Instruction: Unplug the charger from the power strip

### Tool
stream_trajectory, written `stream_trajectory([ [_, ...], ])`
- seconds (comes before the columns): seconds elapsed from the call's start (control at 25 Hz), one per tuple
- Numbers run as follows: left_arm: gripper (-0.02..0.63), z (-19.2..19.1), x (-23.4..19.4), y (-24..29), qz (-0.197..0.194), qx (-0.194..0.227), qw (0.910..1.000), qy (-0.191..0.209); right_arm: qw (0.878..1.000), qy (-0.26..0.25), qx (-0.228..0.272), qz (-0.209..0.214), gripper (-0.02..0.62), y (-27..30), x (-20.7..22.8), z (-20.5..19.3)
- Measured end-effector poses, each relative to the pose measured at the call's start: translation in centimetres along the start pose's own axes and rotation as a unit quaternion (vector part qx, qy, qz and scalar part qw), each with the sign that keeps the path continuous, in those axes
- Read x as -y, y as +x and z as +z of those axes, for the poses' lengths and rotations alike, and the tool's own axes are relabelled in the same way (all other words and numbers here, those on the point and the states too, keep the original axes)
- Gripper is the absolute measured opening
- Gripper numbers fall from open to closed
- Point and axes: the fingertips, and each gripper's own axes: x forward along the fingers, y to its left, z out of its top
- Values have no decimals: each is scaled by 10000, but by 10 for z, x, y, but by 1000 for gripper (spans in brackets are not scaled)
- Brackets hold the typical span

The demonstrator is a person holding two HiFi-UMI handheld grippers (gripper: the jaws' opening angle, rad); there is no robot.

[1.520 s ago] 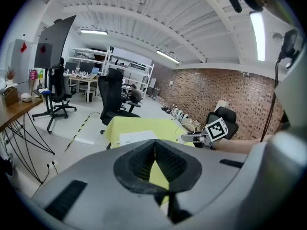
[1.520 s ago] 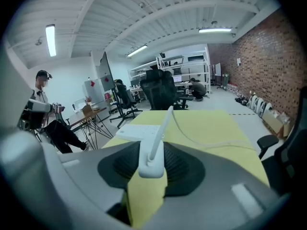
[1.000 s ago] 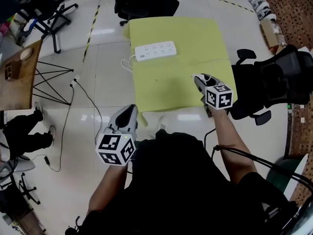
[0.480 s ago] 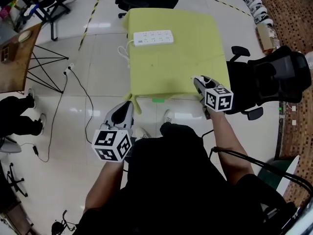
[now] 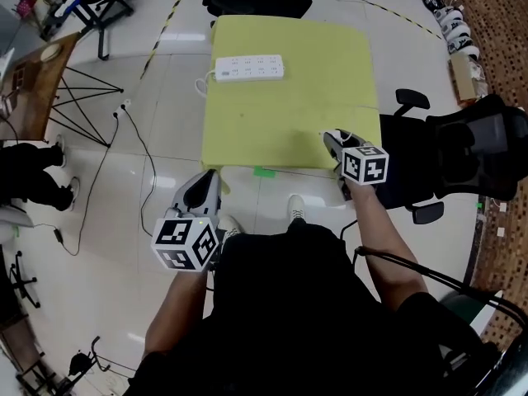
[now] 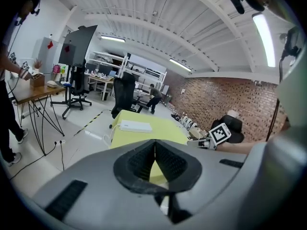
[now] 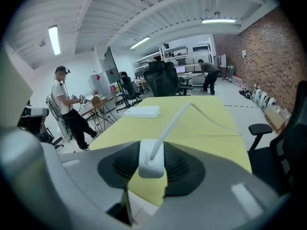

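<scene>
Right gripper (image 5: 334,143) fingers (image 7: 181,170) clenching white charger (image 7: 151,166), its cable (image 7: 177,116) trailing out over yellow tabletop (image 5: 289,114). Left gripper (image 5: 206,190) fingers (image 6: 141,162) pressing together, gripping nothing. Right gripper hovering at near right tabletop edge; left gripper hanging over floor (image 5: 165,139) off near left corner. Power strip (image 5: 248,68) lying at far left, well apart from charger.

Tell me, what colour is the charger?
The charger is white, clearest in the right gripper view.
</scene>
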Motion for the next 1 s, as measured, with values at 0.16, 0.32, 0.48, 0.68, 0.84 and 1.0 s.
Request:
stream_trajectory([
  [0.16,8,2,39,28,71,-100,9998,164,9985,316,-67,434,137,18,32,-6],
  [0.32,8,5,62,47,311,-48,9993,185,9942,726,-263,755,137,35,65,-21],
  [0.48,8,-2,82,57,555,-97,9983,130,9911,645,-537,1034,138,44,79,-31],
  [0.68,8,-12,105,62,843,-140,9963,16,9862,681,-667,1353,138,53,88,-39],
  [0.84,8,-18,117,58,1044,-168,9944,-34,9831,867,-568,1507,144,55,90,-40],
  [1.0,8,-23,126,52,1196,-235,9925,-33,9844,876,-644,1385,179,52,99,-52],
])
